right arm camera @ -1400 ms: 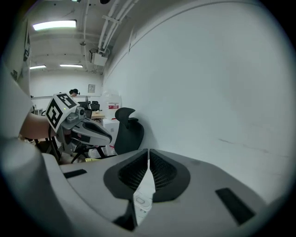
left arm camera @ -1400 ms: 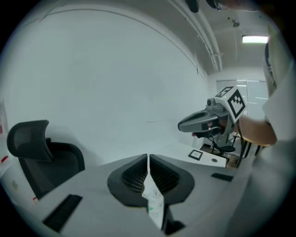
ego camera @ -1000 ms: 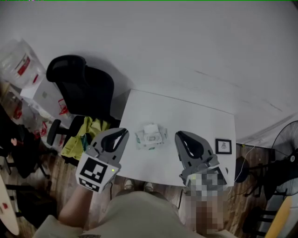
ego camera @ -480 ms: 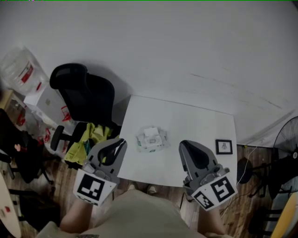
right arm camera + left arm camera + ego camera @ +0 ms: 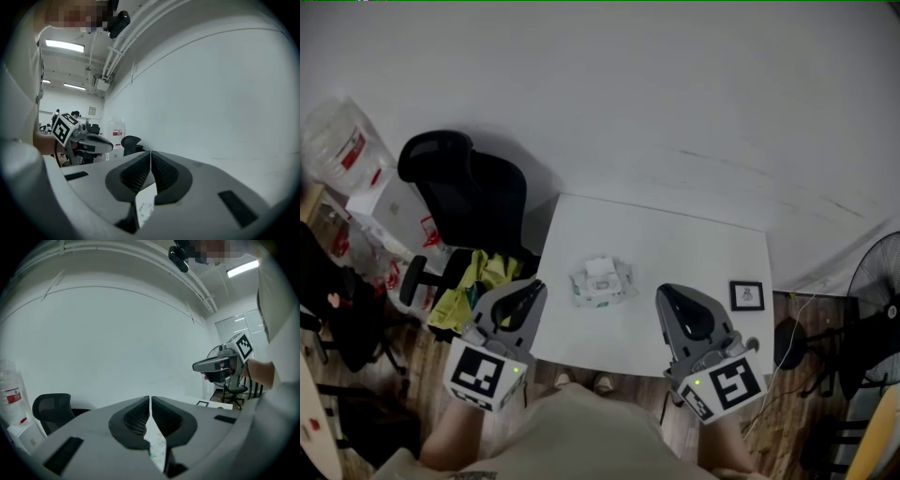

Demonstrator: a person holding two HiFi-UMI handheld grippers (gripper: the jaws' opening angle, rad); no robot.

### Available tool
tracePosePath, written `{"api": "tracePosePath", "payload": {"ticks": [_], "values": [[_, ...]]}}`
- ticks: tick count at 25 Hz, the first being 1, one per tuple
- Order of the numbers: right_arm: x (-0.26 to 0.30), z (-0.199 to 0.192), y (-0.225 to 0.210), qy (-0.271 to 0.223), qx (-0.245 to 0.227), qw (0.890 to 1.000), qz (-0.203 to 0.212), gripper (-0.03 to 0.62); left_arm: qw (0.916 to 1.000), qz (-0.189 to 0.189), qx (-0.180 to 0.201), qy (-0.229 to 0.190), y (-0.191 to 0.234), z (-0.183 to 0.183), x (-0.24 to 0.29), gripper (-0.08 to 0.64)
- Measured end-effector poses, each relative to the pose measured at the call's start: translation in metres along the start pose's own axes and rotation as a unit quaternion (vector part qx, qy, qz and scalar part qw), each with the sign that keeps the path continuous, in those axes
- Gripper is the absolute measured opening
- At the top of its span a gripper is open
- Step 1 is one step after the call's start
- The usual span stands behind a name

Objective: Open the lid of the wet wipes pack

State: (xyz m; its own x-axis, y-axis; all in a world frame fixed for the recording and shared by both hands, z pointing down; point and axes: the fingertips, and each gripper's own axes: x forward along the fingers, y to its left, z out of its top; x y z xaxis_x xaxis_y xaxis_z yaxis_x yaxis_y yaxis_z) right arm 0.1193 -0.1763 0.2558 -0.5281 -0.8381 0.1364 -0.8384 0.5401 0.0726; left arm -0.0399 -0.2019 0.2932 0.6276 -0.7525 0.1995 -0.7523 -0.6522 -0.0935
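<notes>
The wet wipes pack (image 5: 602,280), white with green print and a white lid on top, lies flat near the middle of the white table (image 5: 675,239). My left gripper (image 5: 532,287) hangs at the table's near left edge, its jaws closed together with nothing between them. At the near right edge my right gripper (image 5: 665,293) is shut and empty too. Both are apart from the pack, one on each side. In the left gripper view the jaws (image 5: 150,401) meet and a sliver of the pack (image 5: 157,449) shows below them. The right gripper view shows its jaws (image 5: 150,157) closed likewise.
A black office chair (image 5: 473,192) stands left of the table with a yellow-green cloth (image 5: 478,277) beside it. A small framed marker card (image 5: 747,295) lies at the table's right edge. A fan (image 5: 877,291) stands at the far right, and plastic bags and boxes (image 5: 342,150) at the far left.
Both grippers have drawn back from the pack toward the table's near edge and risen a little. The pack has not moved.
</notes>
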Motion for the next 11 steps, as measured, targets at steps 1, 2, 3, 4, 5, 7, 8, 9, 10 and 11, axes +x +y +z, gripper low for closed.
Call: {"api": "tracePosePath", "payload": {"ticks": [1, 2, 3, 4, 5, 7, 8, 9, 10, 11], "values": [[-0.0006, 0.0000, -0.0002, 0.000, 0.000, 1.000, 0.000, 0.029, 1.0000, 0.000, 0.001, 0.000, -0.0010, 0.0006, 0.0007, 0.032], [-0.0010, 0.0001, -0.0006, 0.001, -0.001, 1.000, 0.000, 0.029, 1.0000, -0.001, 0.001, 0.000, -0.0022, 0.0017, 0.0011, 0.032], [-0.0010, 0.0001, -0.0009, 0.002, -0.003, 1.000, 0.000, 0.029, 1.0000, -0.001, 0.001, 0.000, -0.0030, 0.0030, 0.0013, 0.032], [-0.0006, 0.0000, -0.0011, 0.004, -0.005, 1.000, 0.000, 0.029, 1.0000, -0.002, 0.000, -0.001, -0.0034, 0.0041, 0.0014, 0.032], [0.0000, -0.0006, -0.0011, 0.006, -0.008, 1.000, -0.001, 0.029, 1.0000, -0.003, -0.001, -0.001, -0.0036, 0.0047, 0.0016, 0.032], [0.0009, -0.0029, -0.0012, 0.013, -0.014, 1.000, -0.001, 0.029, 1.0000, -0.004, -0.005, 0.000, -0.0035, 0.0039, 0.0026, 0.032], [0.0013, -0.0043, -0.0011, 0.016, -0.016, 1.000, -0.001, 0.029, 1.0000, -0.004, -0.006, 0.000, -0.0032, 0.0029, 0.0031, 0.032], [0.0016, -0.0054, -0.0008, 0.019, -0.017, 1.000, -0.001, 0.029, 1.0000, -0.004, -0.008, 0.001, -0.0027, 0.0019, 0.0035, 0.032], [0.0019, -0.0062, -0.0005, 0.020, -0.017, 1.000, 0.000, 0.029, 1.0000, -0.003, -0.008, 0.002, -0.0023, 0.0007, 0.0038, 0.032], [0.0022, -0.0070, -0.0001, 0.021, -0.018, 1.000, 0.001, 0.029, 1.0000, -0.002, -0.008, 0.003, -0.0018, -0.0004, 0.0040, 0.032]]}}
